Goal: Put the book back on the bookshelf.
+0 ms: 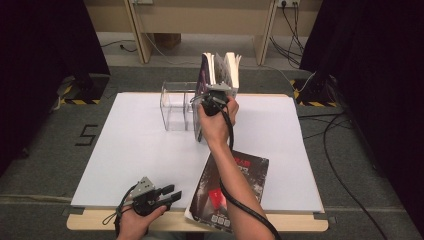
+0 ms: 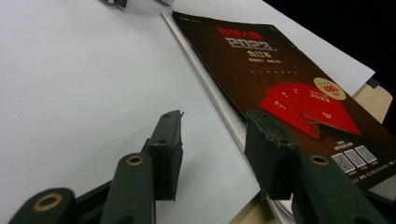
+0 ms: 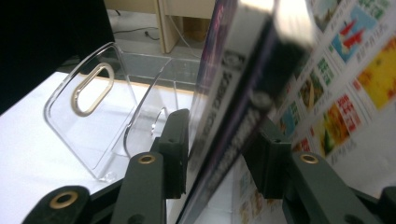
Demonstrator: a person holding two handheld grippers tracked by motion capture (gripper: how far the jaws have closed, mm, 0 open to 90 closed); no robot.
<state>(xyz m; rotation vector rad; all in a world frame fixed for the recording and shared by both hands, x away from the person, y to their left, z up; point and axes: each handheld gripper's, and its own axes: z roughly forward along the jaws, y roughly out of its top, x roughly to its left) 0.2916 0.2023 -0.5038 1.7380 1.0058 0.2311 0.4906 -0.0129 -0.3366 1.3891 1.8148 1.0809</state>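
The right gripper straddles the spine of the upright book, its jaws parted wide with a gap on one side, so the grip looks loosened now that the book stands in the clear rack. Its long axis runs vertical, pages fanning upward. The left gripper rests half open and empty beside the flat dark book, whose length runs away from the table's near edge.

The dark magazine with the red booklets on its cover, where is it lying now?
In the high view the dark magazine lies flat at the table's near edge, right of centre, under the person's right forearm, just right of the left gripper.
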